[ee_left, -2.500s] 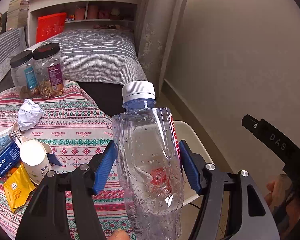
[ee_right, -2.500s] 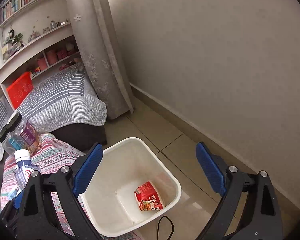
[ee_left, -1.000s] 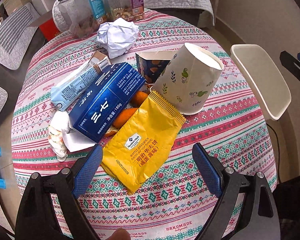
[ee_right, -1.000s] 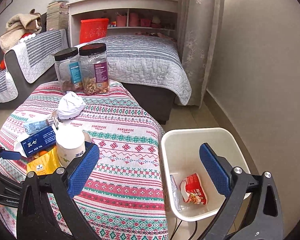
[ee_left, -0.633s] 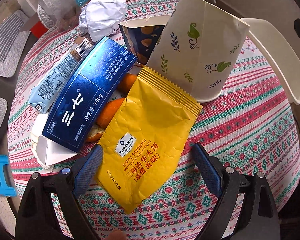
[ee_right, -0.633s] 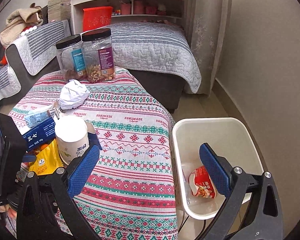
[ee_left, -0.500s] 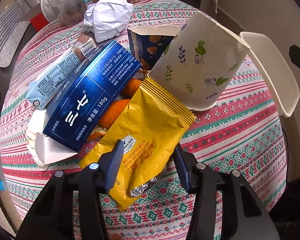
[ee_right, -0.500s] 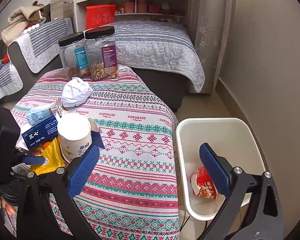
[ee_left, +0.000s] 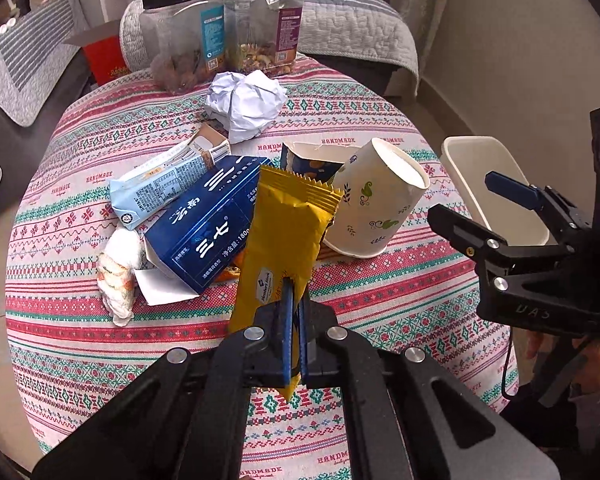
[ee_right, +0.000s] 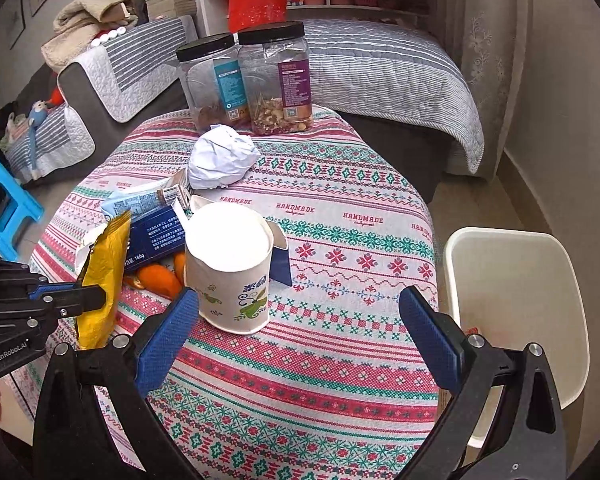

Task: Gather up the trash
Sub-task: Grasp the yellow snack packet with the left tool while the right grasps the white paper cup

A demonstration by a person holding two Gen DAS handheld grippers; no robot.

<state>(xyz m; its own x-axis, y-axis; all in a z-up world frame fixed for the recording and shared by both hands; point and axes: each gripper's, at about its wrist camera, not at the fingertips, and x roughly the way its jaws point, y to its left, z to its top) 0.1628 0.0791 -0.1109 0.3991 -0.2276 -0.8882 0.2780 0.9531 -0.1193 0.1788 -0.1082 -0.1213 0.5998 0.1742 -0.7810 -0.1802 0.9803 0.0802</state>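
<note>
We are pinching yellow wrapper (ee_left: 284, 240) low between left gripper (ee_left: 293, 304) jaws; wrapper standing long-axis upright above table (ee_left: 380, 308), crimped end pointing up. Right gripper (ee_right: 300, 320) jaws spreading wide, holding nothing, near bin (ee_right: 516, 280).

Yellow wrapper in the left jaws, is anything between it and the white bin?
Yes. The paper cup stands on the table between the yellow wrapper and the bin, and the open right gripper hangs in front of the bin.
</note>
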